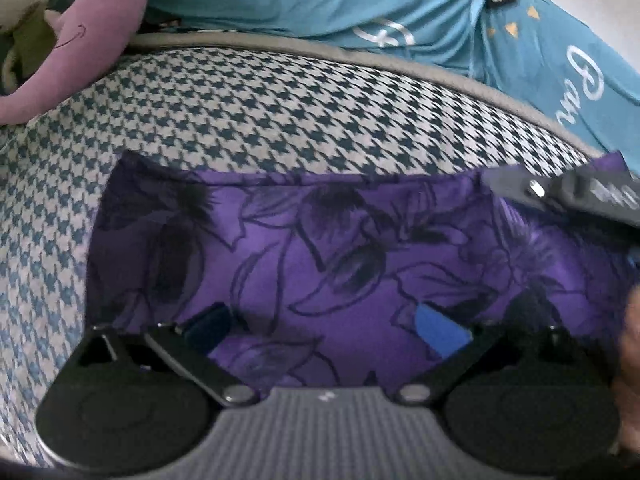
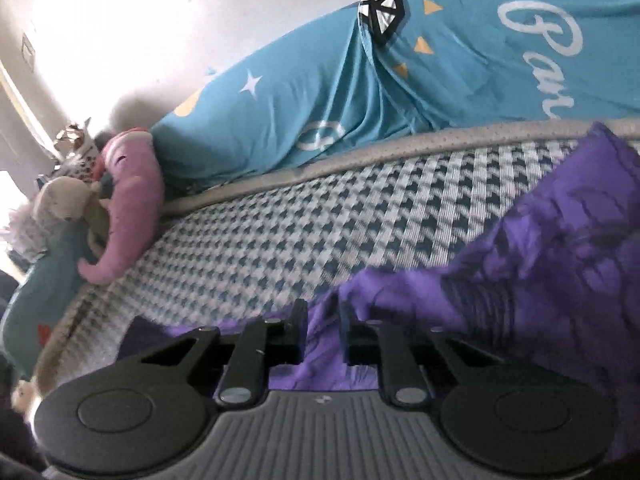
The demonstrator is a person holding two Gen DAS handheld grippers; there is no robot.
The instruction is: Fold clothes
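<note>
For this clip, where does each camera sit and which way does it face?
Left wrist: sits behind the left claw, jaws wide apart over the purple floral garment on the houndstooth mattress; the right claw shows at the right edge.
Right wrist: sits behind the right claw, nearly shut on purple cloth, facing the pink plush toy.
Shared: garment, mattress, teal printed duvet.
</note>
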